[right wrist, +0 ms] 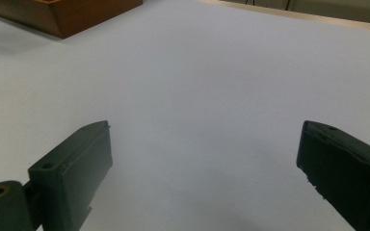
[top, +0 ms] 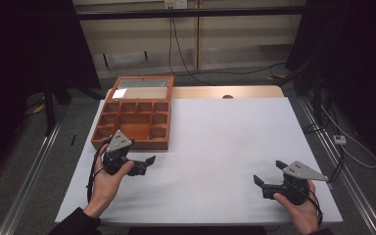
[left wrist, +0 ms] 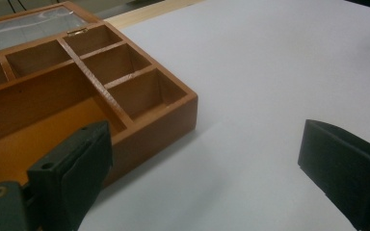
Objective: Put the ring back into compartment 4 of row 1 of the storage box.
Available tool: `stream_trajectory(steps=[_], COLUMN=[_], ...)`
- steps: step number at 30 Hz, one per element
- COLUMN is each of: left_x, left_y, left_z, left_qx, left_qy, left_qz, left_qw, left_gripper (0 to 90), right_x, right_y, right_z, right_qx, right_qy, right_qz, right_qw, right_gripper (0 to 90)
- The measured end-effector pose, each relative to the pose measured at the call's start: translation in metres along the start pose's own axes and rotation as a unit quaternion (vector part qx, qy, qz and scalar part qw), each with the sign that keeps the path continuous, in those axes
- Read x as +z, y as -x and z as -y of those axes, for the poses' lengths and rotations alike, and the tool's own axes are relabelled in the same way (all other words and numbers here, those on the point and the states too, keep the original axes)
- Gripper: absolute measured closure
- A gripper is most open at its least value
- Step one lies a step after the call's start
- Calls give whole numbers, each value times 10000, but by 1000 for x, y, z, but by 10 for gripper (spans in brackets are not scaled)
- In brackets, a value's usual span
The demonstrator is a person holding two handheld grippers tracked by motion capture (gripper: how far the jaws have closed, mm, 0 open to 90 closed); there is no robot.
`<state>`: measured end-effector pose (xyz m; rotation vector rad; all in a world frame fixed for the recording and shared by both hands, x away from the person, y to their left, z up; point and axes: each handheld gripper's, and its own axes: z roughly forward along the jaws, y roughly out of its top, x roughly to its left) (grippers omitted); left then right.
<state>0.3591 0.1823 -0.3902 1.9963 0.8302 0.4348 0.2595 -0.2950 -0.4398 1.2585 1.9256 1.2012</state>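
An orange-brown wooden box with several empty compartments lies on the left of the white table, its glass-panelled lid folded back. A hand holds my left gripper just in front of the box's near right corner, pointing right, open and empty. In the left gripper view the box lies behind the left jaw, and the left gripper has bare table between its jaws. At the table's near right, my right gripper points left, open. The right gripper holds nothing, and the box corner lies far off at top left.
A strip of bare wood runs along the table's back edge. Cables trail over the floor behind the table and at the right. Dark curtains flank both sides. Metal rails run along the floor beside the table.
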Motion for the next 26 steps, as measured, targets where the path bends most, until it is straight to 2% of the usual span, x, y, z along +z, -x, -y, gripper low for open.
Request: stream_trajectory(steps=[14, 17, 20, 26], left_x=[-14, -17, -18, -16], left_y=[17, 16, 17, 14], left_z=[41, 43, 46, 52], left_qx=[-186, -263, -175, -255], left_qy=[81, 173, 228, 135], left_qz=[-92, -92, -214, -209], left_qw=[9998, 9995, 9994, 9994], left_gripper=[53, 53, 54, 54], right_x=[0, 0, -1, 0], right_y=[-1, -1, 0, -2], right_z=[0, 0, 0, -1], right_qx=[-19, -31, -38, -42], right_qy=[-3, -9, -1, -8], right_qz=[-6, -3, -2, -6], right_qw=[10000, 10000, 10000, 10000], right_gripper=[50, 50, 50, 50])
